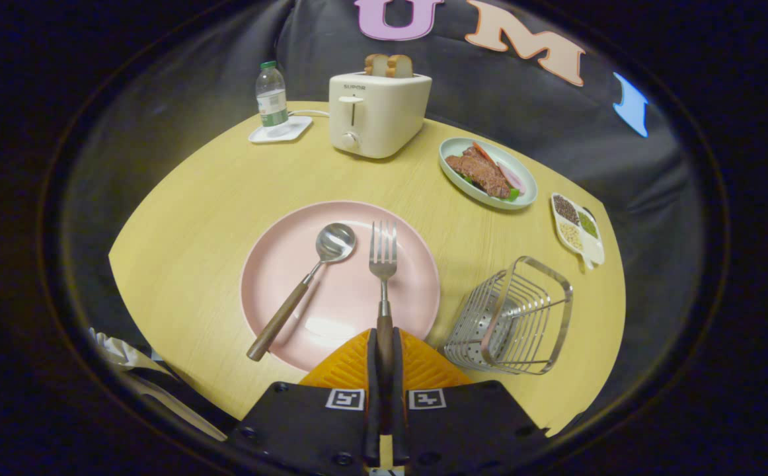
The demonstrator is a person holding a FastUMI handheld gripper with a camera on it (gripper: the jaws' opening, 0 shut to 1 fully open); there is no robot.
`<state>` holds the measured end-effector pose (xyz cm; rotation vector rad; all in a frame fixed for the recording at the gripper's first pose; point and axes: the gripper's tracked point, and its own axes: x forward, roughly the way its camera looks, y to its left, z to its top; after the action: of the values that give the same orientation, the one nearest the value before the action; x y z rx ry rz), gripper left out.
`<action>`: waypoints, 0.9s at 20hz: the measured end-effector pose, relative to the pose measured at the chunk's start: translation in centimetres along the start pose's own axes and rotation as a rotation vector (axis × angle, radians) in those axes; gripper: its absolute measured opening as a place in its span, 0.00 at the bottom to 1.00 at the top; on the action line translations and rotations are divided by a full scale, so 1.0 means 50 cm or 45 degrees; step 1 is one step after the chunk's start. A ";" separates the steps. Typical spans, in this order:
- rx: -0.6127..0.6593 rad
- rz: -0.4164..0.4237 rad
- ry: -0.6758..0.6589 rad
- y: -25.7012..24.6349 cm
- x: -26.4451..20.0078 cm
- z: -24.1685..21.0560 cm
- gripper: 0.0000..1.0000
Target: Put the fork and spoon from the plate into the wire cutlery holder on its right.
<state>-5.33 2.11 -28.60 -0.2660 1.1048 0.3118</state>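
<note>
Tongs [384, 344] clamped on fork [383, 258] handle

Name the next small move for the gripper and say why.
Probably lift the fork off the pink plate: the gripper looks shut on its wooden handle, the spoon lies alongside, and the wire cutlery holder waits to the right.
</note>
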 end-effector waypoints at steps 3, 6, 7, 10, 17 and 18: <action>-0.080 0.029 0.018 -0.016 -0.035 0.005 0.10; -0.162 0.034 0.048 -0.041 -0.067 0.005 0.10; -0.198 0.034 0.059 -0.049 -0.077 0.002 0.10; -0.290 0.030 0.091 -0.085 -0.110 -0.003 0.10; -0.395 -0.033 0.172 -0.208 -0.150 -0.022 0.10; -0.407 -0.052 0.190 -0.231 -0.151 -0.026 0.10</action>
<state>-5.23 -9.91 -21.69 -0.6025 1.1930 0.4380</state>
